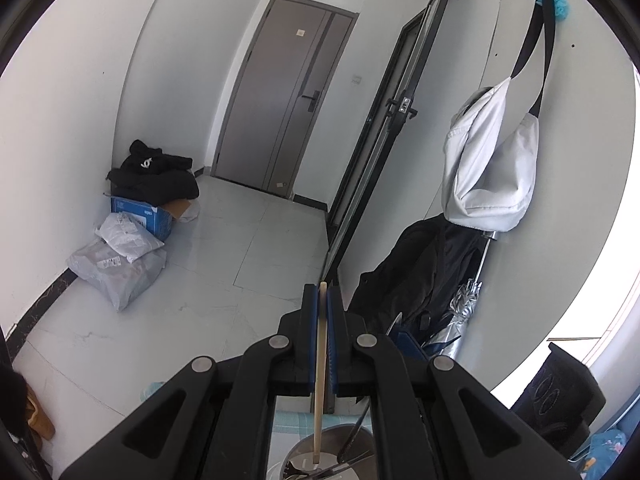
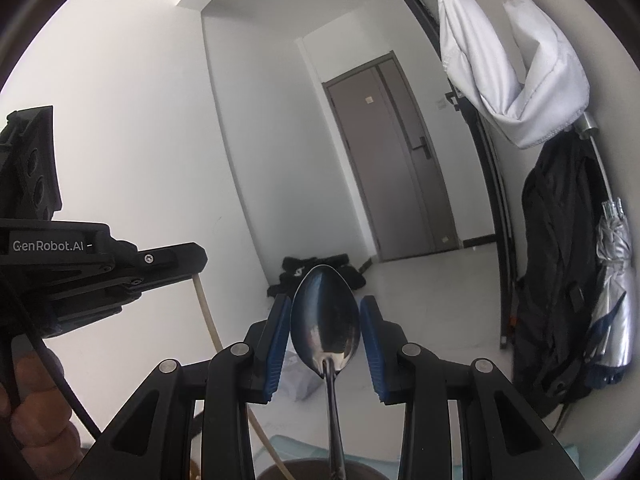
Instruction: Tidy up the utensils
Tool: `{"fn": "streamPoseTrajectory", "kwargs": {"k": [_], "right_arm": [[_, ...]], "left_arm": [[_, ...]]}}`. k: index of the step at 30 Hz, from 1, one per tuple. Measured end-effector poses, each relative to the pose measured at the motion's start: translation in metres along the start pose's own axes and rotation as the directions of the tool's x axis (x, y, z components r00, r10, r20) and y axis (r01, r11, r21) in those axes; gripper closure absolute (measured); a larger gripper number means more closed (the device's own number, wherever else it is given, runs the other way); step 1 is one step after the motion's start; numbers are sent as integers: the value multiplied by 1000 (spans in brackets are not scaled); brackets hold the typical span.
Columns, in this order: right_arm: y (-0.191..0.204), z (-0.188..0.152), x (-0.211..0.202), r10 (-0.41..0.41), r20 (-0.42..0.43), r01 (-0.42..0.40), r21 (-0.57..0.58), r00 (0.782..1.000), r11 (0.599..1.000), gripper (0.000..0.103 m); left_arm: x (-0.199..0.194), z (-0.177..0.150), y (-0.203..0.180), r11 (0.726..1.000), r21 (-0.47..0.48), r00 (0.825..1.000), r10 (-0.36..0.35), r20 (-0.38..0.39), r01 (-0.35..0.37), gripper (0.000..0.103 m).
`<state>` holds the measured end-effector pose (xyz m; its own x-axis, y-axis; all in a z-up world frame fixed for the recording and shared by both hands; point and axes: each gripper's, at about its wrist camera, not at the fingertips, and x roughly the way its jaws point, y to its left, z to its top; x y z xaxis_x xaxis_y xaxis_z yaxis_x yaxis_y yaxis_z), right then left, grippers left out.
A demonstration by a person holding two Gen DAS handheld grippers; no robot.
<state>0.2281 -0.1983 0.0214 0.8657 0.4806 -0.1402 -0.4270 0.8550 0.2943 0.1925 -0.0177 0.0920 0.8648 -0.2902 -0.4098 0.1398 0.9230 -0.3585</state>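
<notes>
My left gripper point(image 1: 322, 294) is shut on a pale wooden chopstick point(image 1: 320, 376) that hangs down into a round metal utensil holder point(image 1: 320, 448) with dark utensils in it. The left gripper also shows in the right wrist view point(image 2: 192, 264), with the chopstick point(image 2: 208, 320) slanting down from it. My right gripper point(image 2: 325, 312) has its blue pads either side of the bowl of a steel spoon point(image 2: 325, 316). The spoon stands upright, its handle running down toward the holder point(image 2: 320, 470). The pads look close to the bowl's edges; contact is unclear.
The holder stands on a light blue checked cloth point(image 1: 292, 420). Beyond are a grey door point(image 1: 280, 108), a black-framed glass door point(image 1: 376, 152), parcels and a blue box point(image 1: 128, 240) on the floor, and a white bag point(image 1: 492, 160), black backpack point(image 1: 420, 272) and umbrella at the right wall.
</notes>
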Motion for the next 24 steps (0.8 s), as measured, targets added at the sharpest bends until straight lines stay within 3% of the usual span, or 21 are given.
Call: {"fn": "streamPoseTrajectory", "kwargs": {"k": [10, 21, 24], "right_arm": [[1, -4, -3, -4, -76, -5, -116, 997, 993, 69], [-10, -13, -16, 40, -191, -62, -110, 981, 992, 69], [-9, -18, -16, 42, -229, -70, -116, 973, 991, 69]], "left_arm": [[2, -17, 7, 1000, -16, 999, -21, -38, 21, 102], [-5, -33, 8, 999, -15, 997, -39, -73, 38, 102], [-4, -39, 6, 999, -9, 992, -52, -115, 52, 102]]}}
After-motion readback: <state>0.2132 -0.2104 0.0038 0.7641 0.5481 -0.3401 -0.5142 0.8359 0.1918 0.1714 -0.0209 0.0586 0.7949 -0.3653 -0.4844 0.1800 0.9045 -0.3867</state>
